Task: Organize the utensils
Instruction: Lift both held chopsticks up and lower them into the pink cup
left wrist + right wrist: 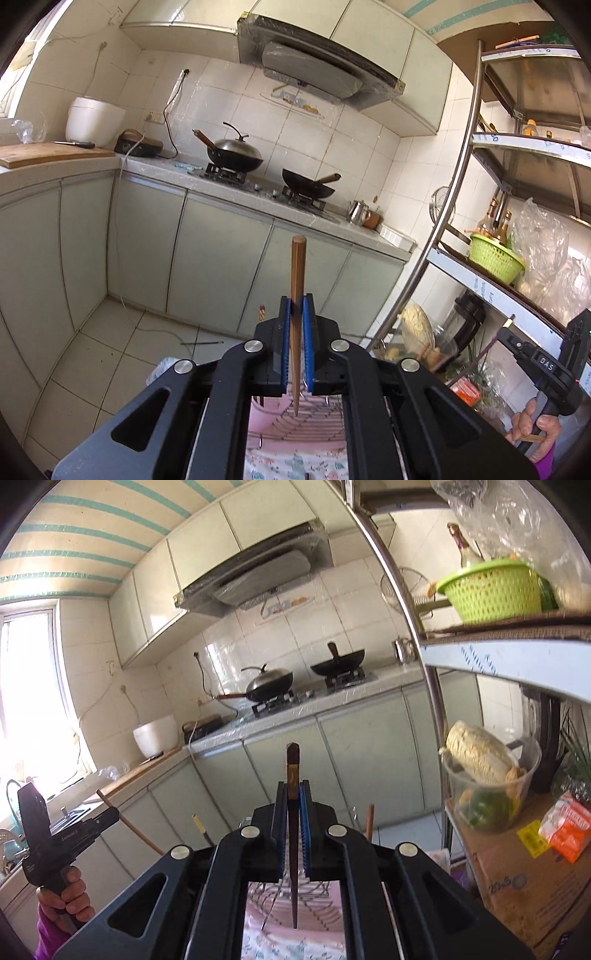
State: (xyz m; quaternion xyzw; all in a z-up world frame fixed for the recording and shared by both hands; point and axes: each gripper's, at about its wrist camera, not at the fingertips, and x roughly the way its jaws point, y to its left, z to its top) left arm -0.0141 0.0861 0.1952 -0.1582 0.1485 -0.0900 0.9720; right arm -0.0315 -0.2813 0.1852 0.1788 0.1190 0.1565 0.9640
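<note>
— Kitchen counter (pixel 229 192) and stove beyond the fingers; any writing?

— "DAS" on the right gripper (pixel 546 365) seen from the left; "20-50" on a cardboard box (pixel 517 882) right of it.

— Grips?

— Left gripper (pixel 296 314) pinches a brown chopstick (pixel 297 266), upright. Right gripper (pixel 294 801) pinches a dark chopstick (pixel 293 760), above a wire rack (pixel 314 897).

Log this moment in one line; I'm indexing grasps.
left tool: shut on light chopstick | right tool: shut on dark chopstick | both upright
</note>
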